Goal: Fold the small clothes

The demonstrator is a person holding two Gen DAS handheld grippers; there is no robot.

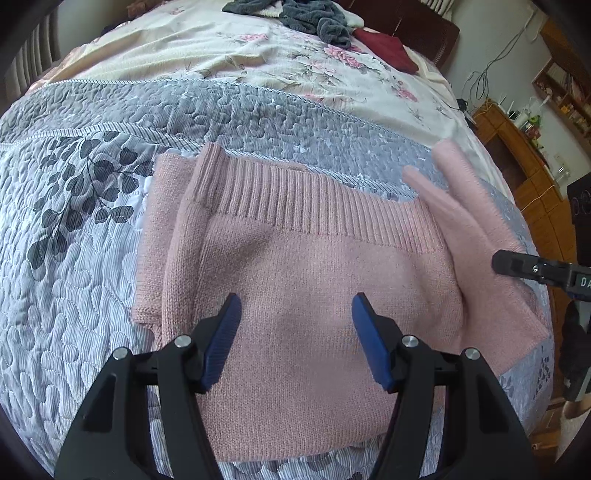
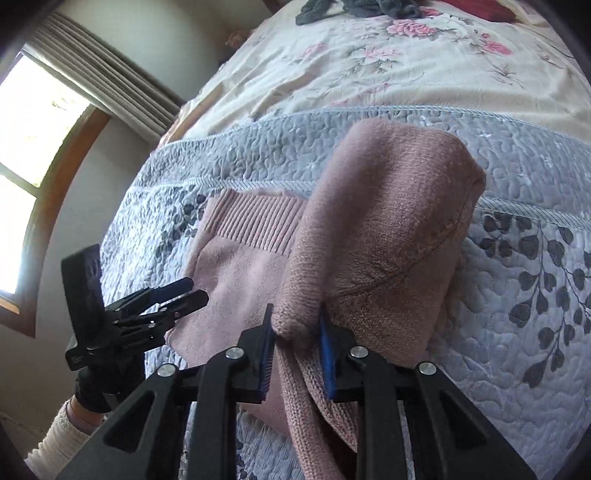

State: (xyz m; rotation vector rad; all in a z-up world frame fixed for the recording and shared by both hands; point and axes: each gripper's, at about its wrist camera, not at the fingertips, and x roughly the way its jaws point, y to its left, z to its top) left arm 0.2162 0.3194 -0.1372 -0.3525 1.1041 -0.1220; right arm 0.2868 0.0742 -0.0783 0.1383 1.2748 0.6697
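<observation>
Right gripper [image 2: 297, 350] clamped on a raised fold of pink knit sweater [image 1: 295, 266], cloth bunched between its blue pads; left gripper [image 1: 295, 339] spread wide, holding nothing, above sweater's middle; sweater lies on grey quilted bedspread [image 1: 74, 295], ribbed hem toward floral sheet [image 1: 207, 48]; dark clothes [image 1: 303, 14] far off.

The left gripper [image 1: 295, 332], fingers [image 1: 225, 339] spread wide, hovers over a pink knit sweater [image 1: 303, 266] on a grey quilt [image 1: 74, 258].
</observation>
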